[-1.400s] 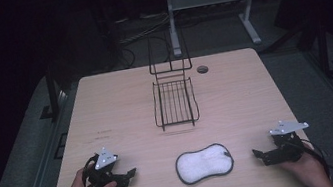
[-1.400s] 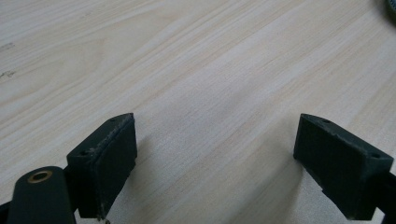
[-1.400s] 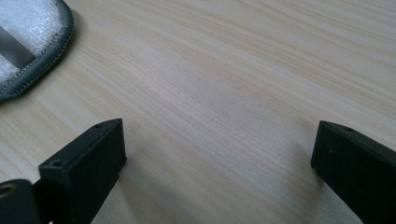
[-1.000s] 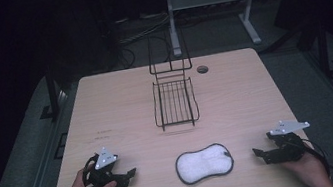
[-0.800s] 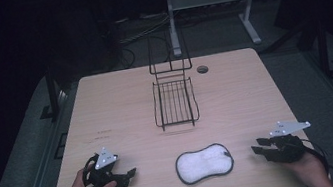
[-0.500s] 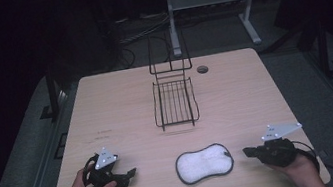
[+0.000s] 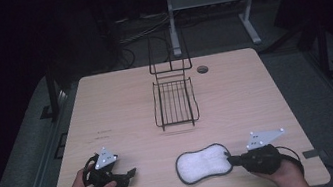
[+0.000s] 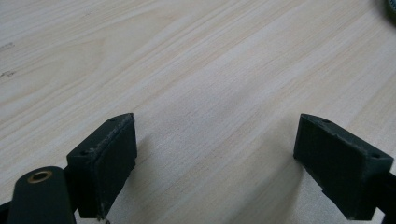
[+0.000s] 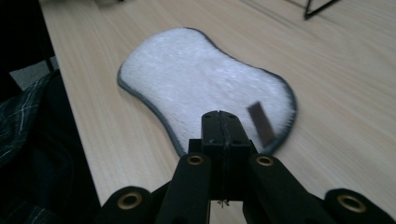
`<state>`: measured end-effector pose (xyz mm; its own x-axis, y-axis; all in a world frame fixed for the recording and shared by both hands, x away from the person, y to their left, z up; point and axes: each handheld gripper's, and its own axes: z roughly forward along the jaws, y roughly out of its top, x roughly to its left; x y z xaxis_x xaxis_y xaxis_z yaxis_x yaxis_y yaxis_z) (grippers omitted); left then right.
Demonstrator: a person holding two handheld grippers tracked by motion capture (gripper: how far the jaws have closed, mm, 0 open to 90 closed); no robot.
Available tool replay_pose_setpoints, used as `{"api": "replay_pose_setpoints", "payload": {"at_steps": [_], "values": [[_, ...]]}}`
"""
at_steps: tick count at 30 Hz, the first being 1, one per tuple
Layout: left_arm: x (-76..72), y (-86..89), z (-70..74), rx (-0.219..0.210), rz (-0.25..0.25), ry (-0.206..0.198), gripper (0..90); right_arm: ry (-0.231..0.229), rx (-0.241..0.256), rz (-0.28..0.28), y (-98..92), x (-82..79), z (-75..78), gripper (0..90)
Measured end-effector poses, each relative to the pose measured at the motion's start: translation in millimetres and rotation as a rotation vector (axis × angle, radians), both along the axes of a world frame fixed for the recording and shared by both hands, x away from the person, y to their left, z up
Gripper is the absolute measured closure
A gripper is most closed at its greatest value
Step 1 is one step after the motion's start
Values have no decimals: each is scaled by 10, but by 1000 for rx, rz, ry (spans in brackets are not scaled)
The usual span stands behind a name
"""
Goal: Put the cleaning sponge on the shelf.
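While the white pad [image 7: 202,164] lies flat at the lower middle of the high view, near the front edge of the table [image 7: 234,88], the right gripper [image 7: 232,160] has its tips at the pad's right end. In the right gripper view the pad [image 9: 205,84] spreads across the centre of the frame, grey-rimmed, with a small dark tag [image 9: 260,123] standing up at its near end. The right gripper [image 9: 220,122] there shows its jaws pressed tight together over that near rim; whether any of the pad's edge is pinched between them I cannot tell, as the tips cover it.

At the lower left of the high view the left gripper [image 7: 127,173] rests on the bare wood, well apart from the pad. In its own view the left gripper [image 8: 215,154] stands wide open, with nothing between the jaws but tabletop.

Beyond the pad, at the middle of the high view, a black wire rack [image 7: 174,102] sits with its back frame upright, and a small dark hole [image 7: 202,69] lies just to its right.

The step in hand looks like the approach to taking hold of the pad. If the edge is not yet caught, the next move calls for parting the jaws, sliding one under the rim, and closing before lifting.
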<state>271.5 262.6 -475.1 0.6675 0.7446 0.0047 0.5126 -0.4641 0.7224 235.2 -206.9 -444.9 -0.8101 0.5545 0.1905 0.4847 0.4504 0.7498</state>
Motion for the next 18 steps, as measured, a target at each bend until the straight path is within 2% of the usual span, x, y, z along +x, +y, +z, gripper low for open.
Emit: {"api": "replay_pose_setpoints", "payload": {"at_steps": [2,6,18], "values": [[0,0,0,0,0,0,124,4,-10,28,97,-1,-26,896],[0,0,0,-1,0,0,124,12,-23,40,175,20,-51,896],[1,2,1,3,-2,0,124,-13,-39,87,495,143,-38,896]]}}
